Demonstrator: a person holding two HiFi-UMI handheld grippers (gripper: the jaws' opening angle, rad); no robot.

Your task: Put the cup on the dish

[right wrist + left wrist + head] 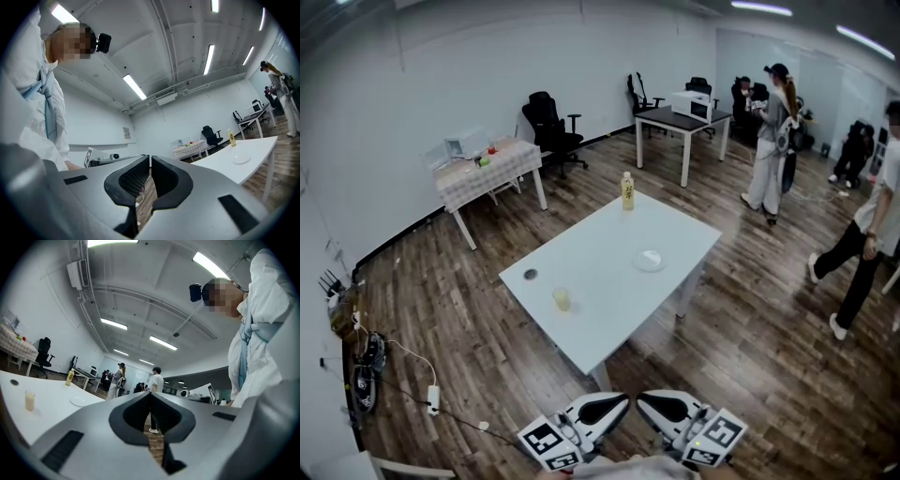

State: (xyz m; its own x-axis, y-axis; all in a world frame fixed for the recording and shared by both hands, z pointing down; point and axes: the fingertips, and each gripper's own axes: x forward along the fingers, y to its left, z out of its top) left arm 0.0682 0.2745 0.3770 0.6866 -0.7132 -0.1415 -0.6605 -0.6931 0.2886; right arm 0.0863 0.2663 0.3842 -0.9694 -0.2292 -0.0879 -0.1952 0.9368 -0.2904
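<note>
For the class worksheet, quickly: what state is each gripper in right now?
Left gripper: jaws closed, holding nothing.
Right gripper: jaws closed, holding nothing.

Upright cup (562, 299), apart from dish (650, 260)

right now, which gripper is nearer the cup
Left. In the head view the left gripper hangs short of the table's near corner, slightly right of the cup; the right gripper is beside it, farther right.

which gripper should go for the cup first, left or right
Left, likely. The cup stands at the table's left, on the left gripper's side; the dish lies further right. The right gripper is likewise shut, empty, short of the table: a small edge.
</note>
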